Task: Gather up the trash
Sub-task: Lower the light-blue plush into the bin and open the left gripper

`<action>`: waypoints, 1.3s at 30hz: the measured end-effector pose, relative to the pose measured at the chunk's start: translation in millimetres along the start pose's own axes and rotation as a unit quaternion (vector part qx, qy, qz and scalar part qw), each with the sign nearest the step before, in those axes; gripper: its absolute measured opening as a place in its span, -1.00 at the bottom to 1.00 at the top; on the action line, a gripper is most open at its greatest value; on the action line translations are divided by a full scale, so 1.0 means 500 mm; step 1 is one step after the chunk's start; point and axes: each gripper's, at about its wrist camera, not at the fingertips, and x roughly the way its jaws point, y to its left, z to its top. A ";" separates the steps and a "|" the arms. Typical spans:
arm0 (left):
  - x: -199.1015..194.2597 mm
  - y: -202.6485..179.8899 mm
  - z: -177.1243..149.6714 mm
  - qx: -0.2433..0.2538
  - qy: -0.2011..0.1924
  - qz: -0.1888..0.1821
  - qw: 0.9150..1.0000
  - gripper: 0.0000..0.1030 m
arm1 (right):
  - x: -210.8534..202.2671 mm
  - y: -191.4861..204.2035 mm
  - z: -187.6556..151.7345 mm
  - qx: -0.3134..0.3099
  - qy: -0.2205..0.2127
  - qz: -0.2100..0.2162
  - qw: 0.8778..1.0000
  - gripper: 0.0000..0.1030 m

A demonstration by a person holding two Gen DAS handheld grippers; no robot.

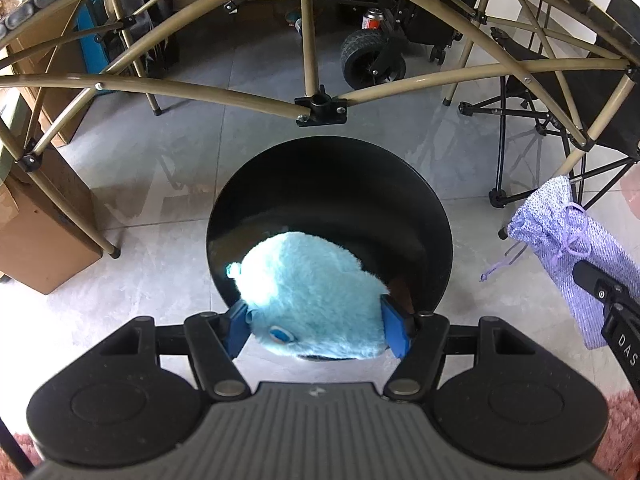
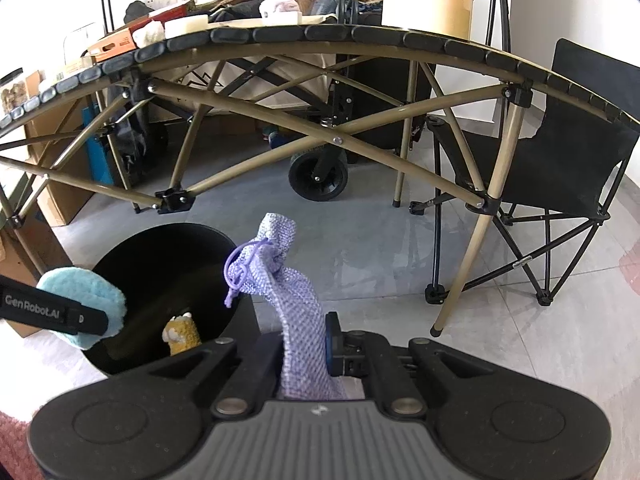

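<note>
L gripper: jaws part-open, blue pads clamped on either side of a fluffy light-blue plush toy. Toy held directly over the mouth of the black round bin, which sits on grey tile floor. Toy has a small blue-and-white eye patch facing the camera. Toy above the near rim, not inside.

R gripper: jaws closed tight, pinching a lavender mesh drawstring pouch. Pouch stands up out of the jaws, neck bunched, purple cord looped and dangling on its L side. Pouch just beside the bin's R rim, not over the opening as far as R wrist view shows. From L wrist view same pouch hangs off to the right of the bin w/ the R gripper's black finger on it.

Inside bin, R wrist view: a small yellow-and-white plush item lying at the bottom, near side. L gripper's arm w/ white lettering crosses in from left, blue toy at bin's L rim.

Pink rug at the near corners.

Further out: folding table w/ tan tube frame and black slatted top spans behind bin; top cluttered w/ boxes, cloth, misc. Black folding camp chair on the right. Under/behind table: wagon wheel, cardboard boxes at left, a red-and-white can far back. Tripod by the wall, far right.
</note>
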 end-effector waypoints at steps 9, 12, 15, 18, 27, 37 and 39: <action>0.022 -0.024 0.030 -0.015 0.014 -0.004 1.000 0.29 | 0.028 -0.006 0.008 0.004 0.006 -0.013 1.000 -0.95; 0.037 -0.032 0.038 -0.019 0.019 -0.001 1.000 0.29 | 0.032 -0.006 0.007 0.006 0.009 -0.014 1.000 -0.95; 0.051 -0.037 0.045 -0.025 0.027 0.000 0.999 0.29 | 0.033 -0.004 0.006 0.003 0.009 -0.013 1.000 -0.95; 0.061 -0.043 0.046 -0.025 0.033 0.002 0.999 0.28 | 0.034 -0.007 0.006 0.004 0.010 -0.012 1.000 -0.95; 0.077 -0.043 0.046 -0.027 0.042 0.013 0.999 0.30 | 0.037 -0.008 0.006 0.007 0.014 -0.005 1.000 -0.95; 0.057 -0.045 0.048 -0.030 0.023 0.014 0.999 1.00 | 0.036 -0.008 0.005 0.005 0.014 -0.004 1.000 -0.95; 0.057 -0.047 0.048 -0.027 0.024 0.015 0.999 1.00 | 0.036 -0.008 0.005 0.004 0.014 -0.004 1.000 -0.95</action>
